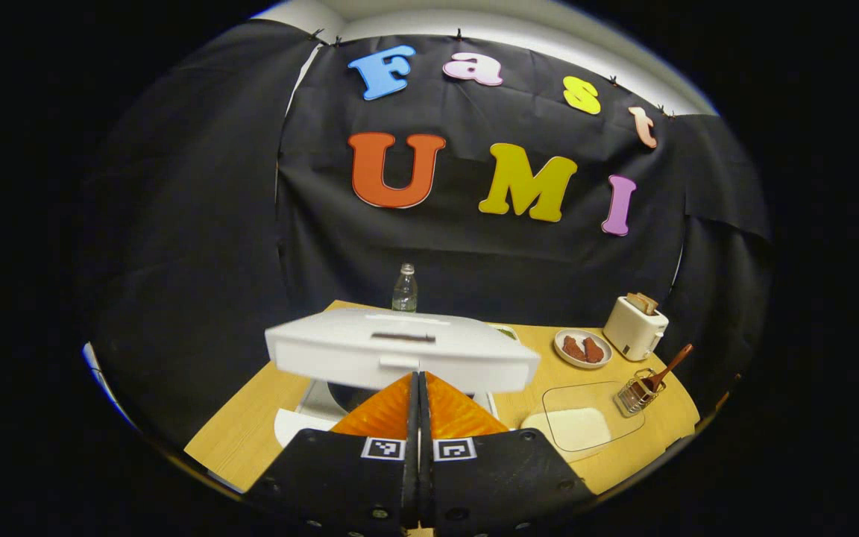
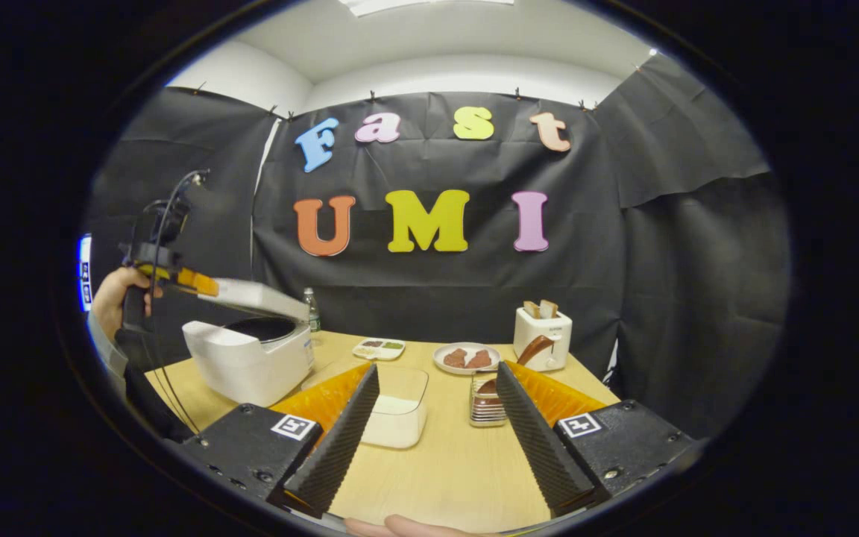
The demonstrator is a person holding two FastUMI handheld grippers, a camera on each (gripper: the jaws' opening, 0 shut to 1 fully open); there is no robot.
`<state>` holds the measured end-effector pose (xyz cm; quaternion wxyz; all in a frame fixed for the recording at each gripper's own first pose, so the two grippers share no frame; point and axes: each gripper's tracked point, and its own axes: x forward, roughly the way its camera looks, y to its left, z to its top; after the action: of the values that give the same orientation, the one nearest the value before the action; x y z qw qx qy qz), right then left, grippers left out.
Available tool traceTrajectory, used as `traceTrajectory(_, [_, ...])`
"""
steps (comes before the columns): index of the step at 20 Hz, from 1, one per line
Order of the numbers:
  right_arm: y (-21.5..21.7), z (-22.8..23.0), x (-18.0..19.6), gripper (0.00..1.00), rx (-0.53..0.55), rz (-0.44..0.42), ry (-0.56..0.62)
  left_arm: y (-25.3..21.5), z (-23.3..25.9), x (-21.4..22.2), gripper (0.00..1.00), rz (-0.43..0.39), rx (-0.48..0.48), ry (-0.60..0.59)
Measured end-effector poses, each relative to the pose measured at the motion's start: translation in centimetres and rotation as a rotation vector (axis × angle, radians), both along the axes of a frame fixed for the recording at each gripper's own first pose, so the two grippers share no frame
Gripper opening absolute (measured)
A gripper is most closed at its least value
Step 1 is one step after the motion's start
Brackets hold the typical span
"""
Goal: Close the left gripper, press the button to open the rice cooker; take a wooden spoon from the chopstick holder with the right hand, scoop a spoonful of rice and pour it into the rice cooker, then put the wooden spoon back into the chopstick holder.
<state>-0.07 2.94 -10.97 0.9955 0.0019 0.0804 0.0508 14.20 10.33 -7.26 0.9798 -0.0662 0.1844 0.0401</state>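
My left gripper (image 1: 418, 377) is shut, its fingers pressed together with nothing between them, and its tips sit at the front edge of the white rice cooker's lid (image 1: 400, 349). The lid stands partly raised. In the right gripper view a hand holds the left gripper (image 2: 204, 284) against the lifted lid (image 2: 258, 298) above the rice cooker (image 2: 250, 365), whose dark inner pot shows. My right gripper (image 2: 437, 371) stands open over the table. Beyond it are a clear box of rice (image 2: 400, 410) and the wire chopstick holder (image 2: 486, 403) with the wooden spoon (image 2: 535, 347) in it.
A white toaster (image 2: 541, 335) with bread, a plate of brown food (image 2: 467, 359), a small divided dish (image 2: 379, 348) and a water bottle (image 2: 312, 309) stand along the back of the wooden table (image 2: 437, 462). The black cloth wall closes the back and sides.
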Motion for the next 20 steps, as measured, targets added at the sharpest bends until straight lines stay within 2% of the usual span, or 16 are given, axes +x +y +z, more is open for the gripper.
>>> traceTrajectory(2, [0.0, -0.1, -0.2, 1.00, 0.000, -0.001, 0.002, -0.7, 1.8, -1.4, 0.01, -0.005, 0.029, -0.039])
traceTrajectory(3, [0.0, -0.1, -0.3, 1.00, -0.003, 0.000, 0.004, -0.7, 2.0, -2.1, 0.10, 0.002, 0.046, -0.042])
traceTrajectory(4, [0.1, -0.1, -0.4, 1.00, -0.005, 0.003, 0.003, -1.1, 2.4, -2.7, 0.28, 0.006, 0.058, -0.050])
traceTrajectory(5, [0.2, -0.1, -0.4, 1.00, -0.006, 0.008, 0.001, -1.6, 2.6, -3.2, 0.25, -0.001, 0.067, -0.057])
traceTrajectory(7, [0.2, -0.1, -0.5, 0.96, -0.013, 0.010, -0.003, -3.1, 2.9, -4.3, 0.72, -0.025, 0.073, -0.075])
traceTrajectory(8, [0.0, -0.2, -0.3, 1.00, -0.017, 0.003, -0.004, -3.4, 3.1, -4.7, 0.96, -0.025, 0.074, -0.089])
traceTrajectory(9, [-0.3, -0.4, -0.2, 0.96, -0.021, -0.004, -0.004, -3.7, 3.2, -5.4, 0.95, -0.025, 0.073, -0.105])
traceTrajectory(10, [-0.5, -0.4, 0.1, 1.00, -0.023, -0.012, -0.005, -4.2, 3.4, -5.9, 0.95, -0.031, 0.067, -0.123])
traceTrajectory(16, [-4.1, -2.2, 3.4, 1.00, -0.012, -0.100, 0.011, -6.5, 4.3, -9.7, 0.95, -0.053, 0.082, -0.232])
traceTrajectory(20, [-7.2, -4.2, 7.3, 1.00, -0.018, -0.158, 0.042, -7.7, 3.9, -11.5, 0.95, -0.067, 0.092, -0.289])
